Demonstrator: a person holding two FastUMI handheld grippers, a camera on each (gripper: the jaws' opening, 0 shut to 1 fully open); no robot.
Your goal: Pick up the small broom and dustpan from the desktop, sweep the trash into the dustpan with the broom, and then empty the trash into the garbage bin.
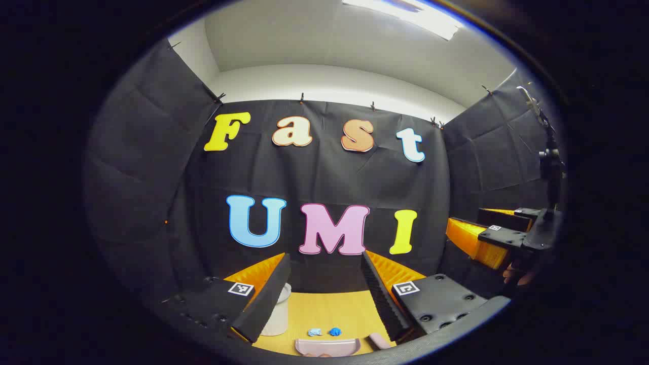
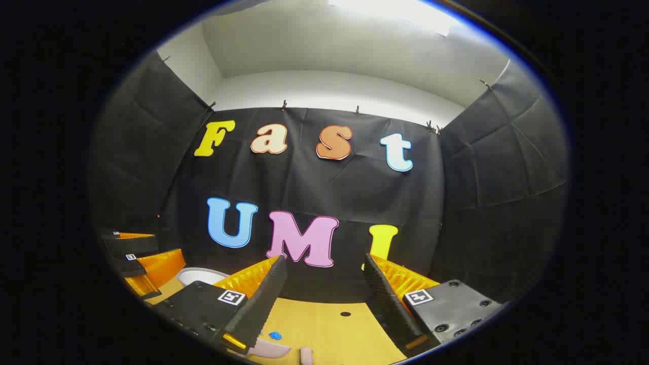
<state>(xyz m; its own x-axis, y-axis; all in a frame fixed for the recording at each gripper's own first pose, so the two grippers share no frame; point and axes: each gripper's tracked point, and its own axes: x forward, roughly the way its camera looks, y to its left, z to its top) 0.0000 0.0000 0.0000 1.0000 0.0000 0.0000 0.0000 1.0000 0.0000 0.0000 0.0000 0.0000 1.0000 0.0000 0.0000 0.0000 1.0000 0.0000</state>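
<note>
Overhead, both grippers' jaws spread wide, empty (dustpan (image 1: 327, 347) at desktop's (image 1: 324, 309) near edge).

Black cloth walls (image 1: 329, 177) (clipped up), white ceiling (image 1: 329, 45), bright ceiling light (image 1: 405, 15), yellow desktop (image 2: 324, 324)

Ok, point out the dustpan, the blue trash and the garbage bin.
dustpan (image 1: 327, 347), left gripper view, on its pink back wall.
blue trash (image 1: 334, 332), left gripper view, on the darker blue scrap.
garbage bin (image 1: 278, 317), left gripper view, on its white side wall.
</note>
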